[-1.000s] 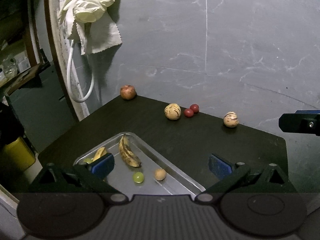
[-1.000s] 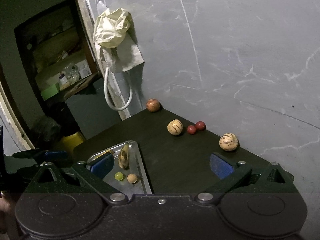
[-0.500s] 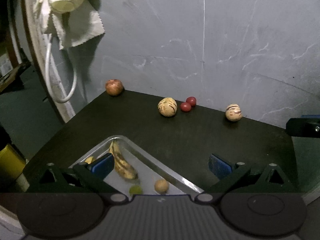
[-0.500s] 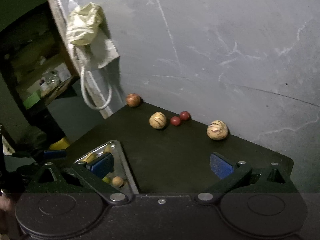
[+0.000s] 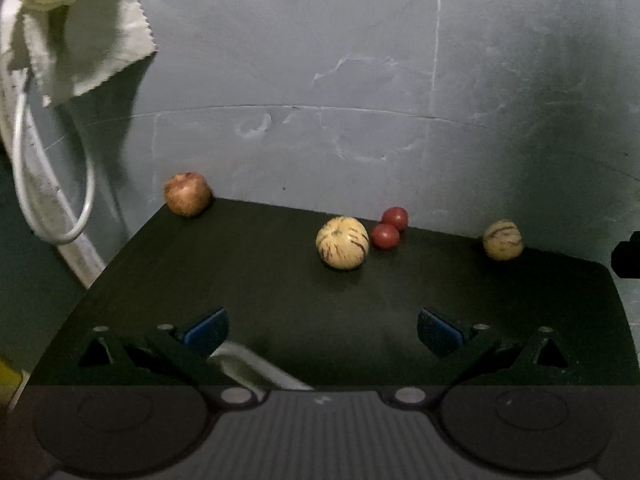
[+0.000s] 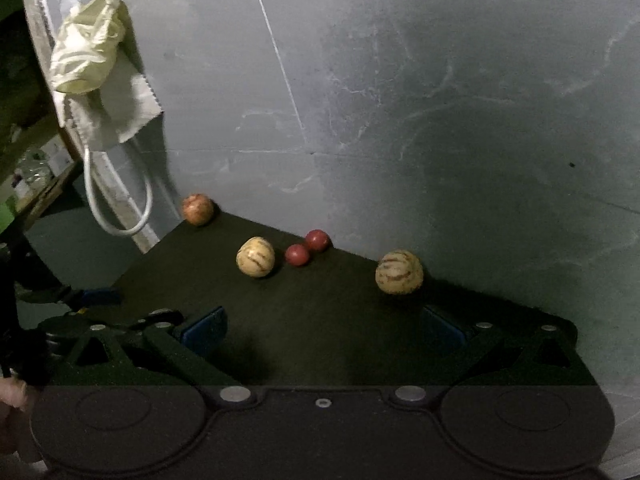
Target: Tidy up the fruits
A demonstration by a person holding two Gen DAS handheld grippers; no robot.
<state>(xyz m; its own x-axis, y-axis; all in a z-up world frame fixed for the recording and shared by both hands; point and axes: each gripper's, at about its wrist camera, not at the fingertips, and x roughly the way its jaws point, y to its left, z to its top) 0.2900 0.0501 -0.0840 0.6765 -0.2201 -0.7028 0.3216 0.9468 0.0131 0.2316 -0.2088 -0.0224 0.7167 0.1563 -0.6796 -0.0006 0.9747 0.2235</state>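
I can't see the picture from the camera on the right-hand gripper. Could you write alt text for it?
The open right gripper hovers empty over a dark table against a grey wall. Five fruits lie near the wall: a reddish apple-like fruit at the far corner, a striped yellow fruit, two small red fruits, and a second striped fruit nearest the gripper. A pale cloth hangs at upper left.

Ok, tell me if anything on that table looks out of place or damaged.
Nothing looks damaged or spilled. Five fruits sit loose along the dark table's far edge, outside the tray: reddish round fruit at the left corner, two striped ones, two small red ones.
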